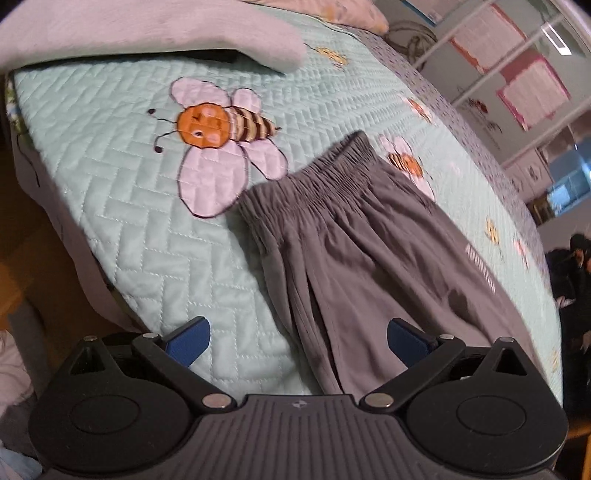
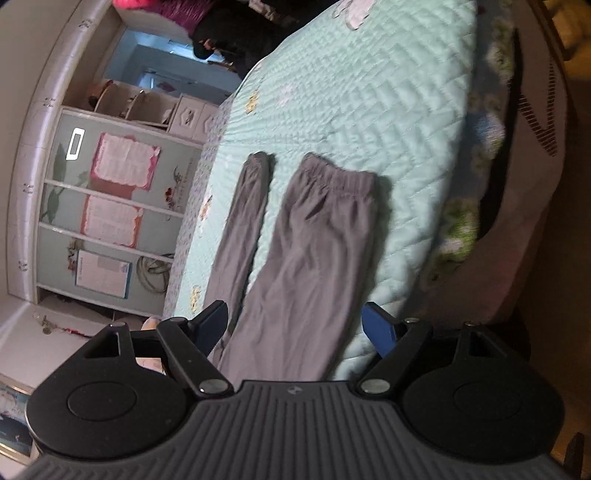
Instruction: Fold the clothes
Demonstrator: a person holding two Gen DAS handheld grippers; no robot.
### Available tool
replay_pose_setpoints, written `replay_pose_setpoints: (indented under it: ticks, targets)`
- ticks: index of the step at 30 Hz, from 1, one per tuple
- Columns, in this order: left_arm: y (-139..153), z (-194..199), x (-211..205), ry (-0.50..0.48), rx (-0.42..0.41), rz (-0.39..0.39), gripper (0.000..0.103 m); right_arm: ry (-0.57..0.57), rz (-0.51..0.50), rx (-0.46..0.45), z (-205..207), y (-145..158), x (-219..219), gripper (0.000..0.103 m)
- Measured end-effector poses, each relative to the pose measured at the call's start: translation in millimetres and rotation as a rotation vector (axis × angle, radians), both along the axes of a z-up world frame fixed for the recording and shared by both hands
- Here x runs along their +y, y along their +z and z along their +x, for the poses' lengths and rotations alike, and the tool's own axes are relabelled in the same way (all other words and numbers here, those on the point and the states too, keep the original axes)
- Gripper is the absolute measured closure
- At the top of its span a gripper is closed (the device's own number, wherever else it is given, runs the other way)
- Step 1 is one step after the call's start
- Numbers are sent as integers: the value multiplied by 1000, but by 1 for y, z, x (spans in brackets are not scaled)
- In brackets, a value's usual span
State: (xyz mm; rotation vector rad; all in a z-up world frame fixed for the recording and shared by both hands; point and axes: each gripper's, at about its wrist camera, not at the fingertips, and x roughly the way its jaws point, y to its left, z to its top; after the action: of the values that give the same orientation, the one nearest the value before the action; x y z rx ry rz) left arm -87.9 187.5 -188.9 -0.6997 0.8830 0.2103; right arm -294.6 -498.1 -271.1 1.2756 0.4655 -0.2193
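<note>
Pants (image 1: 369, 258) flat on bed (image 1: 129, 221), lengthwise ahead of both tools: left tool (image 1: 298, 341) faces waistband, right tool (image 2: 293, 328) faces cuffs; both wide open, empty.

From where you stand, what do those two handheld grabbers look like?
Both look alike: the left gripper and right gripper have black linkage arms with silver pivot pins, round black side discs, a ribbed grey body with a small emblem, and blue finger pads.

A bee-print quilt (image 1: 129, 192) lies under a pillow (image 1: 147, 33).
</note>
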Motion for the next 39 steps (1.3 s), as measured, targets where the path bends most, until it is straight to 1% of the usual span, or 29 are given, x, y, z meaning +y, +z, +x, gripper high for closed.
replay_pose_setpoints:
  ticks: [3,5,7,11,14,16,20,23,28,30,32,34,36,38,39]
  targets:
    - [1,1,-12,-50,13,77,1,21,-12,32,11,-2,2,22]
    - [1,2,-18,-80,27,126,1,27,-9,33,13,-5,3,22]
    - [-1,3,-21,-95,45,147,1,33,-6,37,16,-9,2,22]
    - [-6,6,-17,-94,60,120,1,26,16,48,20,-21,-2,22]
    - [-8,10,-15,-94,69,105,1,5,36,31,22,-28,-6,20]
    - [-9,13,-14,-101,68,97,1,-1,33,20,24,-27,-7,18]
    - [-11,22,-15,-122,49,90,1,-20,37,0,30,-25,-11,18]
    - [-14,29,-12,-108,60,75,1,-14,22,7,34,-26,-11,19]
    - [-15,33,-9,-115,70,57,1,-7,-6,31,32,-23,-10,28]
    - [-15,34,-6,-112,72,35,1,-12,-8,37,30,-24,-10,33]
    - [-15,36,-1,-105,71,14,1,-15,-13,44,29,-24,-10,40]
    - [-16,36,2,-94,68,-4,1,-16,-20,51,28,-23,-9,43]
    - [-16,38,3,-86,69,-15,1,-8,-28,54,28,-22,-9,53]
    - [-15,41,2,-88,74,-12,1,-1,-33,60,29,-21,-8,68]
    - [-14,44,1,-91,76,-9,1,2,-34,64,29,-22,-8,71]
